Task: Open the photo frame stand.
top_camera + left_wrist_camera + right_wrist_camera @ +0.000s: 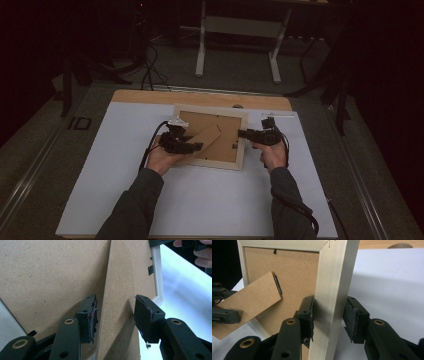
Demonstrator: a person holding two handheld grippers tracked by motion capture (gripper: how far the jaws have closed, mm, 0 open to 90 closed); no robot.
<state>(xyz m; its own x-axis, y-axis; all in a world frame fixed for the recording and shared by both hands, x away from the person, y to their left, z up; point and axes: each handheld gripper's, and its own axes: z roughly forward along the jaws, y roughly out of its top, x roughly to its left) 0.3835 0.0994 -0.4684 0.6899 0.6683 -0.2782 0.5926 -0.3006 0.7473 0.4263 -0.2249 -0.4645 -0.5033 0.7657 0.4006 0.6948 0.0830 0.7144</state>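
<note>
A picture frame (210,135) lies face down near the middle of a white sheet (150,200) on the bench, its brown backing board up and its hinged easel stand (206,137) swung out across the board. The left gripper (197,146) reaches in from the frame's left edge; in the left gripper view its jaws straddle the stand (117,302), partly closed, the right pad at the stand's edge and the left pad just beside it, though whether both actually press is hard to make out. The right gripper (242,133) meets the frame's right rail; in the right gripper view the pale wooden rail (332,297) stands between the jaws, the left pad against it, a narrow gap seeming to remain at the right pad. The high view is dim, so both sets of jaws blur into dark shapes there, and the hands (274,154) cover much of the gripper bodies. The frame's front face is hidden against the sheet. In the right gripper view the frame's lower corner is cut off behind the jaws, and the left gripper (222,312) appears at the picture's left edge, cropped.
</note>
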